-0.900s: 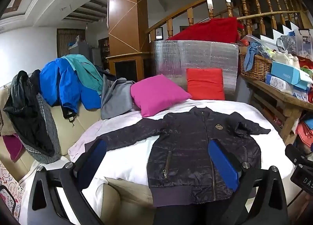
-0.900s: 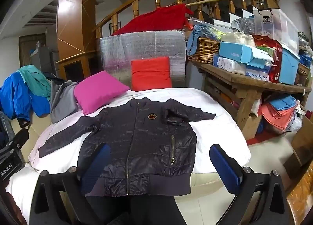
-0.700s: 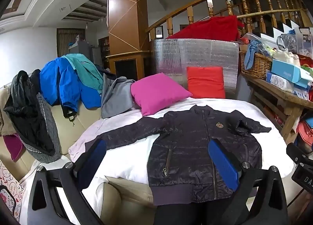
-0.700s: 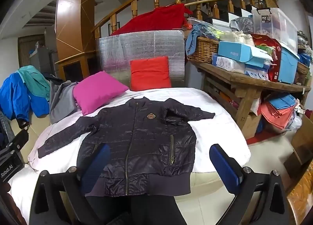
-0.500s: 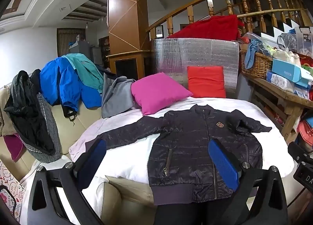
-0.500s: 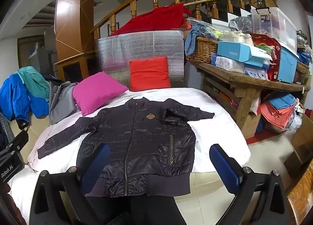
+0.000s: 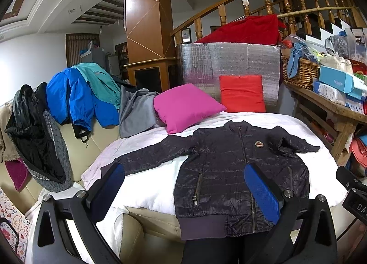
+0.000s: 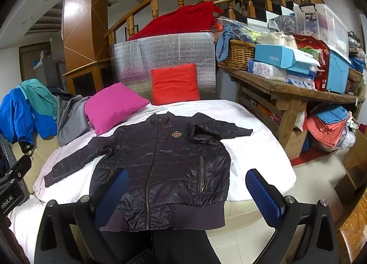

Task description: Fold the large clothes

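The dark quilted jacket (image 8: 165, 163) is lying face up and zipped on the white sheet (image 8: 259, 149) covering the bed, its hem hanging just over the near edge at 6 o'clock and its collar pointing away toward 12 o'clock. Its long axis, along the zip, is running from 6 to 12. One sleeve (image 7: 149, 156) is stretching out flat toward 9 o'clock, while the other sleeve (image 8: 220, 129) is lying bunched and partly doubled back near the shoulder, reaching toward 2 o'clock. The garment is probably spread this way so that sleeves and sides can be folded inward over the chest; the crumpled sleeve is likely needing a smoothing first.

The left tool (image 7: 183, 192) is hovering above the near edge with its blue pads wide apart, gripping nothing, one pad over the sheet by the flat sleeve's cuff and the other over the jacket's lower front. The right tool (image 8: 188, 197) is likewise spread apart and empty, one pad over the hem and the other off the bed's corner. Neither is touching cloth, so folding seems not yet begun.

Beyond the collar, a pink pillow (image 8: 112, 105) is sitting at 11 o'clock and a red cushion (image 8: 175, 82) at 12. A cluttered wooden bench (image 8: 296, 89) is standing at 2 o'clock.
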A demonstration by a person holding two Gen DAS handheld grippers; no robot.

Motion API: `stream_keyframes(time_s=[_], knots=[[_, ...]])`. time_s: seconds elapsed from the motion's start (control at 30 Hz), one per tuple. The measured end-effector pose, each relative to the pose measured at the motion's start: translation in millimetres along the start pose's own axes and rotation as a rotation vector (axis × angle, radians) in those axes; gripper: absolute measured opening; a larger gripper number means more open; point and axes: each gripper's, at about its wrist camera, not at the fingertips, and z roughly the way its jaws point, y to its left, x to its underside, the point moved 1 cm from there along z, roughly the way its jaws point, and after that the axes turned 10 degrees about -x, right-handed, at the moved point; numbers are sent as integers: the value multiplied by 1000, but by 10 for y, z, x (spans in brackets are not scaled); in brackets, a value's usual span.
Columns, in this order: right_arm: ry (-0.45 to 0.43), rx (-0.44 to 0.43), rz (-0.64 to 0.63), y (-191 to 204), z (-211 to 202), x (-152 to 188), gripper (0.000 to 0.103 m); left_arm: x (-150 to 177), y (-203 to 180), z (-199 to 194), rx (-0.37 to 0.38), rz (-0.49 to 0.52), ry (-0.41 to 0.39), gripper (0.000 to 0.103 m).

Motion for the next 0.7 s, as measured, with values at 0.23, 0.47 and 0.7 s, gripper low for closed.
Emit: stream_keyframes(time_s=[0.23,0.47,0.7], knots=[[14,-1,3,-3,46,37,103,0,-22,5,3,14,2,103],[19,-5,7,-16,62,44,103,9,-40,8,3,26,4,103],[21,-5,6,-9,72,49,103,16,-34,10,2,25,7,103]])
